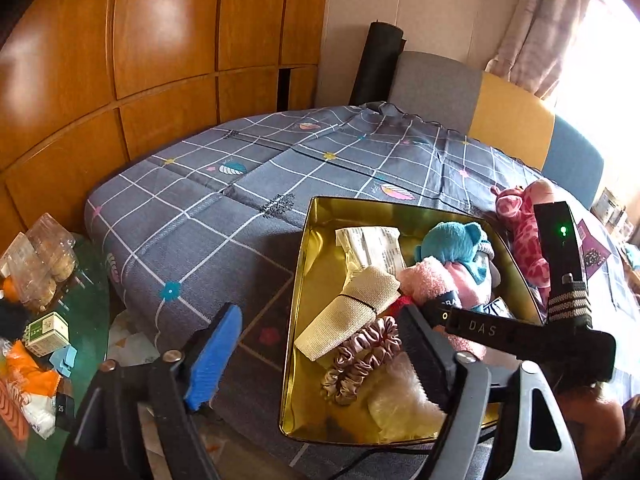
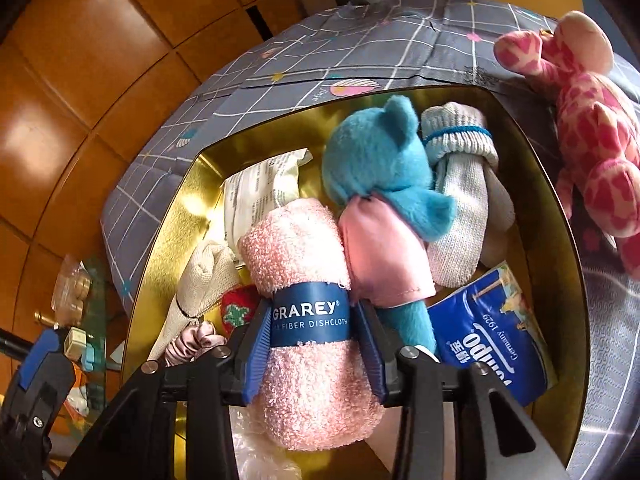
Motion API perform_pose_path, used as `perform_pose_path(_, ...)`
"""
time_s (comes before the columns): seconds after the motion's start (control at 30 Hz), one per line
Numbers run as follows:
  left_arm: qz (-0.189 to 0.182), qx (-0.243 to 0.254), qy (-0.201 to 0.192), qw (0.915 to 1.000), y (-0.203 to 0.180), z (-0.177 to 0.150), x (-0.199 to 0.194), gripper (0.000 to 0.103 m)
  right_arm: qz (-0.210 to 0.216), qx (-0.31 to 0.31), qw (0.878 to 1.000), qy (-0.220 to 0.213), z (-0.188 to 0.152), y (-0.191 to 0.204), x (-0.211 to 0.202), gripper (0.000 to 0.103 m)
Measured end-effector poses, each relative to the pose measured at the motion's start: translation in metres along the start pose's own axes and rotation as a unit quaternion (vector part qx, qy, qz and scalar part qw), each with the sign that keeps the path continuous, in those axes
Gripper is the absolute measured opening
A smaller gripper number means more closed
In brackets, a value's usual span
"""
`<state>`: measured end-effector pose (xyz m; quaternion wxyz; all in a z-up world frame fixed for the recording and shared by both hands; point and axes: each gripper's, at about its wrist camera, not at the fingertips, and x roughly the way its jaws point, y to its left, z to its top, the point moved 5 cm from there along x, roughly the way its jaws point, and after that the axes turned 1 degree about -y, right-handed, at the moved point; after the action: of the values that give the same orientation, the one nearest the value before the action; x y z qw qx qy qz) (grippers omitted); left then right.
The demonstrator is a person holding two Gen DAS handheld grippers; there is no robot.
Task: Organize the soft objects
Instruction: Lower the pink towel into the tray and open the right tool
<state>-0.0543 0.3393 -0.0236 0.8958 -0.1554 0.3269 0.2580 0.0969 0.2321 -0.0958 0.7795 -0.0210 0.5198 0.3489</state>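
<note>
A gold tin box (image 1: 296,320) (image 2: 168,216) sits on the bed, holding several soft items. My right gripper (image 2: 312,344) is shut on a rolled pink dishcloth (image 2: 304,280) with a blue paper band, inside the box; the roll also shows in the left wrist view (image 1: 424,280). Beside it lie a blue plush (image 2: 376,160) (image 1: 452,240), a grey sock bundle (image 2: 460,184), a tissue pack (image 2: 492,332), a beige roll (image 1: 348,316) and a pink scrunchie (image 1: 360,356). A pink giraffe plush (image 2: 592,128) (image 1: 524,224) lies outside the box's right edge. My left gripper (image 1: 312,360) is open and empty at the box's near-left edge.
The bed has a grey grid-patterned cover (image 1: 224,208). A wooden wardrobe (image 1: 120,60) stands behind on the left. A green glass side table (image 1: 84,320) with packets and small boxes is at lower left. The right gripper's body (image 1: 560,280) reaches over the box.
</note>
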Motion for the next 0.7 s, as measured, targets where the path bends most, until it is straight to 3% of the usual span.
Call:
perform_pose_path(0.27,0.002,-0.005,-0.007,1.0000,0.000,0.003,-0.004,0.094,0.007,-0.025,0.999,-0.033,-0.007,0.000,-0.027,0.051)
perform_pose_path(0.43,-0.001,-0.001,-0.010,0.9999,-0.005,0.002,-0.008,0.099,-0.013,-0.044,0.997,-0.060,-0.012,-0.001,-0.046,0.051)
perform_pose_path(0.7,-0.013,0.020,-0.012,0.9996,-0.028,-0.002,-0.017,0.103,-0.104,-0.065,0.984,-0.128,-0.025,-0.019,-0.090,0.051)
